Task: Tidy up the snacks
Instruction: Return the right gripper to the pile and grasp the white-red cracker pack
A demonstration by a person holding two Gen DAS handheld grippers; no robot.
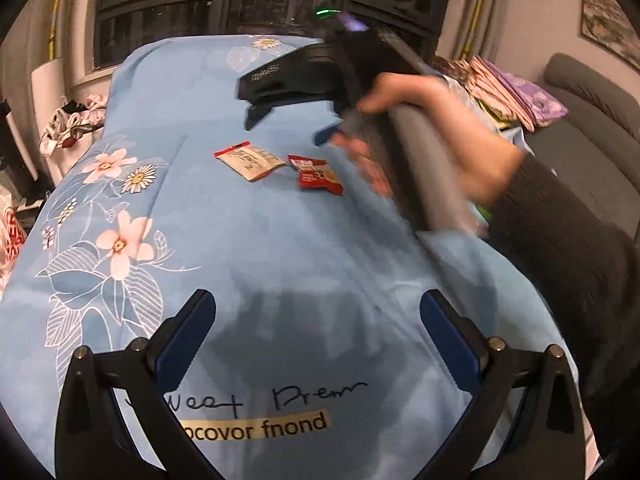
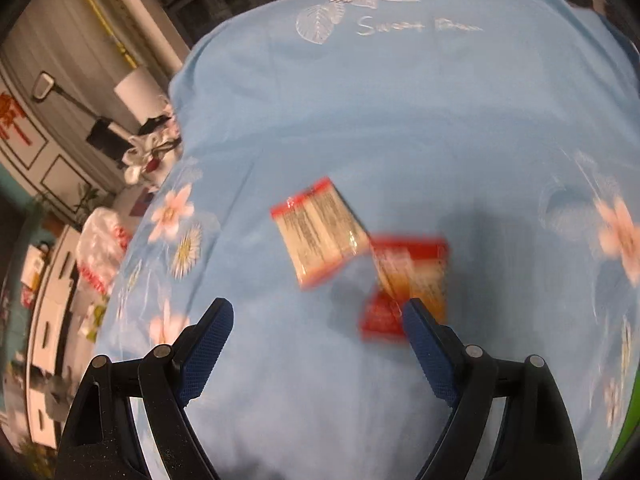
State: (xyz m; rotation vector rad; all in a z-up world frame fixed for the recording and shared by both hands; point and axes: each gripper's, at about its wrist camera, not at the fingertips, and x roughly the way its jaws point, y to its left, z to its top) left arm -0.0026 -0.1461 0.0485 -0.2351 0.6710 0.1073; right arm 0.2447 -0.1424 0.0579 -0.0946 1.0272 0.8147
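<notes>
Right gripper [image 2: 318,344] hangs spread and empty over two snack packets, beige packet [image 2: 320,232] and red packet [image 2: 406,288], mid-bed [image 2: 400,120]. Left gripper [image 1: 316,336] also spread, empty. Approach step; next calls for lowering onto one packet.

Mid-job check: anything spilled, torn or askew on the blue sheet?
Nothing spilled or torn. The beige snack packet and red snack packet lie loose and skewed on the blue sheet, unsorted.
</notes>
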